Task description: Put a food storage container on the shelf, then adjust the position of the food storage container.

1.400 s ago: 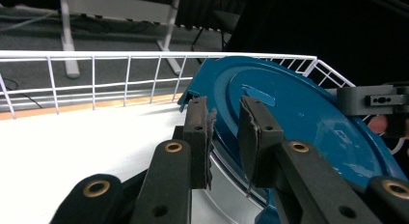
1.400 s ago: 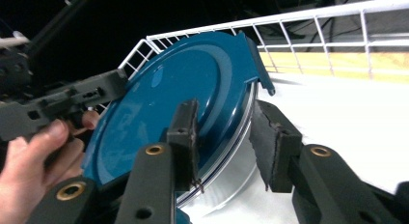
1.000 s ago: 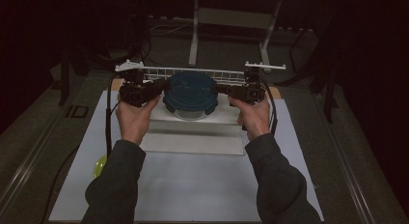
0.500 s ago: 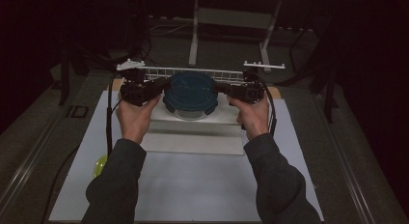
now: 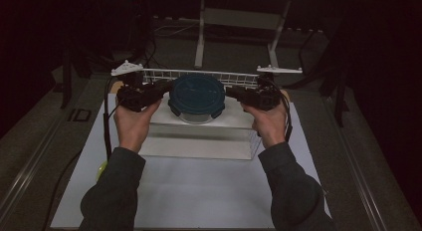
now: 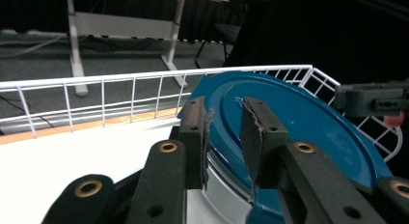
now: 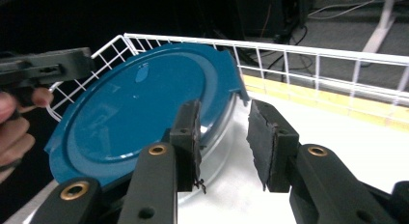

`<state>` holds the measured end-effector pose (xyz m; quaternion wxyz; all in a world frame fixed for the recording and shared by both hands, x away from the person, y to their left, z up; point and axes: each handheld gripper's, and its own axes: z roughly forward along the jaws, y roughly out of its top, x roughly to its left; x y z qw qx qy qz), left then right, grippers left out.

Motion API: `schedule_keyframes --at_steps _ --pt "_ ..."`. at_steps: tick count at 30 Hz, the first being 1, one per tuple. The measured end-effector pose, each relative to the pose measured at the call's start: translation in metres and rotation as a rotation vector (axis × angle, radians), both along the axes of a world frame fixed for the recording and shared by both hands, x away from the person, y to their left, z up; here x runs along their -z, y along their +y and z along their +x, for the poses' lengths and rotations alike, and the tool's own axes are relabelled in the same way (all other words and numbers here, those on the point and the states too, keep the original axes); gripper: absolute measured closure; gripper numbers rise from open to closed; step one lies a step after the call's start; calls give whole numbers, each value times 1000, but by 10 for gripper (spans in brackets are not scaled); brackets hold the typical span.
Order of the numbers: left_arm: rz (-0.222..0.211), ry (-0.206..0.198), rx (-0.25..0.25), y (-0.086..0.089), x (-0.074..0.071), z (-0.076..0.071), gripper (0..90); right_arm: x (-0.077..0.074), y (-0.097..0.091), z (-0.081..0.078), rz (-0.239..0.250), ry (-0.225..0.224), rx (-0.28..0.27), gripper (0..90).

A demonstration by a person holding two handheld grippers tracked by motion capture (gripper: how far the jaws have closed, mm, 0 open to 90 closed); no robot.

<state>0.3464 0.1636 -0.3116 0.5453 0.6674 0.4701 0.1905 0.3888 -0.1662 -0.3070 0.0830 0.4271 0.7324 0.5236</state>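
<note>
The blue-lidded container [image 5: 196,97] lies between the left gripper [image 5: 161,89] and right gripper [image 5: 233,93]; both have just been opening, jaws part-spread astride opposite lid edges.

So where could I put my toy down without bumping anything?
The big bare part of the white sheet between the two sleeves, in front of the white block, is free. It is crowded at the back: the blue-lidded container sits between the left gripper and right gripper, just before the wire rack.
</note>
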Motion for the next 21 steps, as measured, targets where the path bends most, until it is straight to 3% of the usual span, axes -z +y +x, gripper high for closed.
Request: schedule_keyframes --at_steps 4,8,21 --pt "21 -28 14 2 -2 -10 691 -1 -4 -6 -65 -28 4 644" --pt "10 -53 20 6 -3 -19 666 1 -8 -9 -99 -35 5 640" --pt "36 -73 49 15 5 -42 618 18 -15 -24 -193 -64 -14 615"
